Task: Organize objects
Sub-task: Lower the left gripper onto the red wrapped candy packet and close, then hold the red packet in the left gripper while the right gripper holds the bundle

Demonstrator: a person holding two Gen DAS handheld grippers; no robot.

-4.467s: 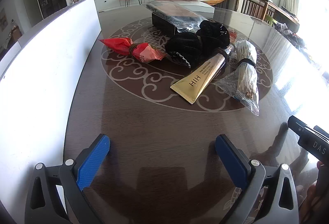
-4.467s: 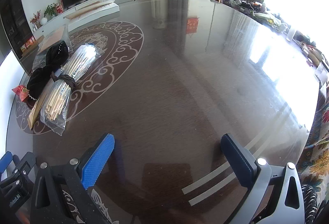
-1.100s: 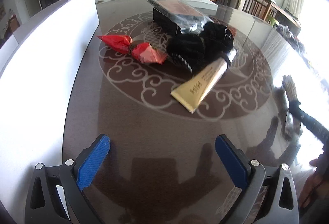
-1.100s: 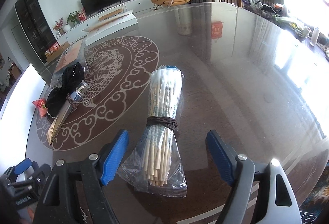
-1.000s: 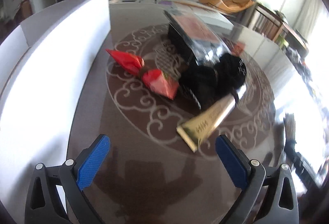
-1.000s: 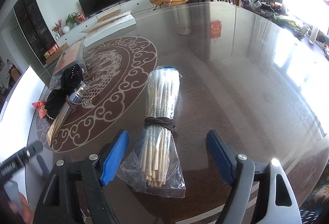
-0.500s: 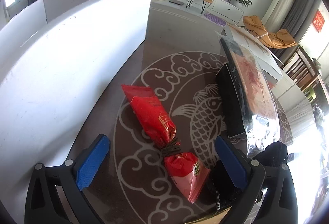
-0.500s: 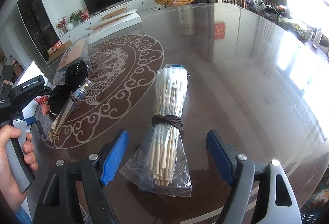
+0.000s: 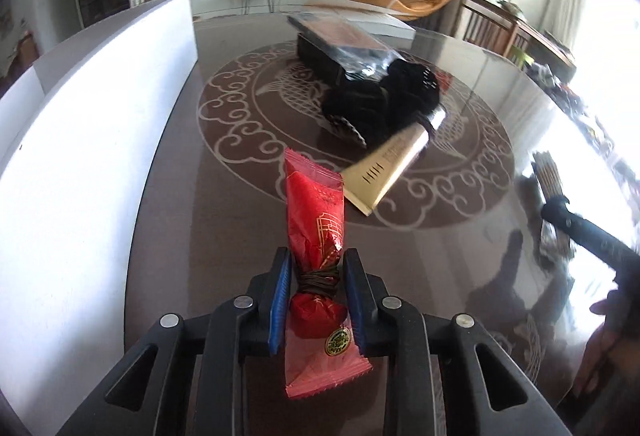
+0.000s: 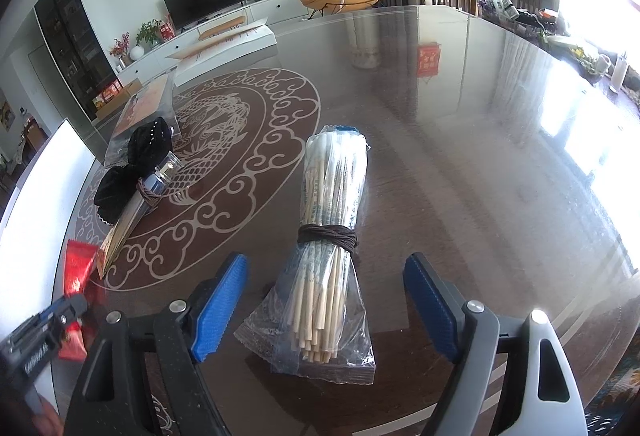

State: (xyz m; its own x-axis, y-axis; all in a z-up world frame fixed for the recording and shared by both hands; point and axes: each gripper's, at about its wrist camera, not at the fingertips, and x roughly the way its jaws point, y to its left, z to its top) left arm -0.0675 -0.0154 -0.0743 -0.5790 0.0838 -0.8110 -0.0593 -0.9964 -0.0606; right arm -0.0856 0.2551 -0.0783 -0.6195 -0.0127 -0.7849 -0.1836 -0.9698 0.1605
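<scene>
**Red Packet Picked Up, Stick Bag Set Down**

While the left gripper (image 9: 316,272) was wide and held nothing a few seconds ago, in the left wrist view it now pinches one red snack packet (image 9: 316,236) at its tied middle, where a brown string wraps it. The two blue pads (image 9: 280,300) press on both sides of the string. The packet was lying on the table's round pattern before; now it sticks out past the pads, in front of the dark table (image 9: 224,236). One gold tube (image 9: 386,172) lies on the pattern, just past the packet's far tip. One black cloth bundle (image 9: 380,100) sits at the tube's cap end. One dark flat box in clear wrap (image 9: 340,52) lies behind the bundle. One white board (image 9: 80,124) stands along the left side. The stick bag was next to the tube before; now it shows only a little at the far right edge.

Over in the right wrist view, the right gripper (image 10: 324,300) has its two blue pads (image 10: 218,300) spread wide, holding nothing. One clear bag of wooden sticks (image 10: 332,236), tied with brown string, lies flat on the table between the pads, not touching them. Earlier this spot was bare. The red packet shows at the left edge, in the left gripper's pads.
</scene>
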